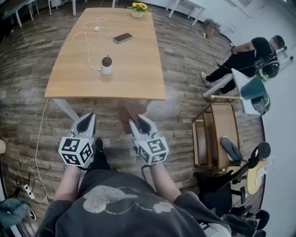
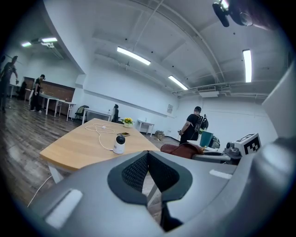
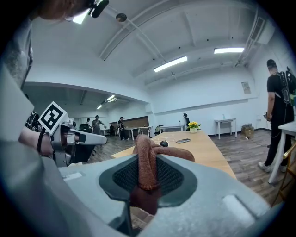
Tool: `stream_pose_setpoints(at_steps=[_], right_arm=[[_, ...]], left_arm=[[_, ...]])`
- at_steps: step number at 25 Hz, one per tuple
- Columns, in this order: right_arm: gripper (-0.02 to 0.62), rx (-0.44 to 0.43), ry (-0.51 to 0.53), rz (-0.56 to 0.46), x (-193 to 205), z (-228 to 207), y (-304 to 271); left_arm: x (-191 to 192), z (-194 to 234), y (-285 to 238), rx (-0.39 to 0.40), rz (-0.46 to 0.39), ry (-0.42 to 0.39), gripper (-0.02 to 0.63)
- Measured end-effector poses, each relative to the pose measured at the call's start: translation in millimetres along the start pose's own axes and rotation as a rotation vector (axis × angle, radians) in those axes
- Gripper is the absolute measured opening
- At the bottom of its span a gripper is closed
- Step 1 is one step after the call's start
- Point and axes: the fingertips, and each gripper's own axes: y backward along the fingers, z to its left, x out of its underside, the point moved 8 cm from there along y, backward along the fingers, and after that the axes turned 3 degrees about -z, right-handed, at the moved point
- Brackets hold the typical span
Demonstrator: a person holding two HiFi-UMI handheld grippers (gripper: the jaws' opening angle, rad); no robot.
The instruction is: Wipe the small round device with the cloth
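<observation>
The small round device (image 1: 107, 65), white with a dark top, stands on the wooden table (image 1: 138, 78) with a white cable running from it; it also shows in the left gripper view (image 2: 120, 143). Both grippers hang short of the table's near edge. My right gripper (image 1: 138, 121) is shut on a reddish-brown cloth (image 1: 132, 112), which bulges up between its pads (image 3: 147, 166). My left gripper (image 1: 89, 118) is shut with nothing in it (image 2: 148, 155). The device's dark top (image 3: 163, 144) peeks past the cloth.
A phone (image 1: 122, 37), a loose white cable (image 1: 92, 32) and a pot of yellow flowers (image 1: 139, 8) lie further back on the table. A wooden cart (image 1: 217, 134) and a chair stand to the right, where a person (image 1: 245, 58) bends over.
</observation>
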Motion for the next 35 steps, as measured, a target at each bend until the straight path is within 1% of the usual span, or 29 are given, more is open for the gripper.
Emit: stream_pose_setpoints(at_steps=[4, 12, 16, 20, 28, 35], right_arm=[[0.078, 0.011, -0.004, 0.015, -9, -11, -41], [0.078, 0.036, -0.001, 0.024, -32, -24, -131], [0.078, 0.036, 0.0, 0.051, -36, -26, -169], [0.078, 0.054, -0.001, 0.077, -37, -29, -203], [0.078, 0.119, -0.009, 0.114, -40, -41, -255], [0.078, 0.076, 0.022, 0.196, -40, -54, -294]], left_arm=[[-11, 29, -29, 0.009, 0.004, 0.014, 0.018], [-34, 97, -71, 0.003, 0.022, 0.027, 0.018], [-42, 124, -94, 0.018, 0.04, 0.03, 0.02], [-49, 147, -114, 0.036, 0.05, 0.036, 0.018], [-60, 177, -149, 0.082, 0.064, 0.042, 0.018], [-59, 185, -170, 0.068, 0.093, 0.058, 0.018]])
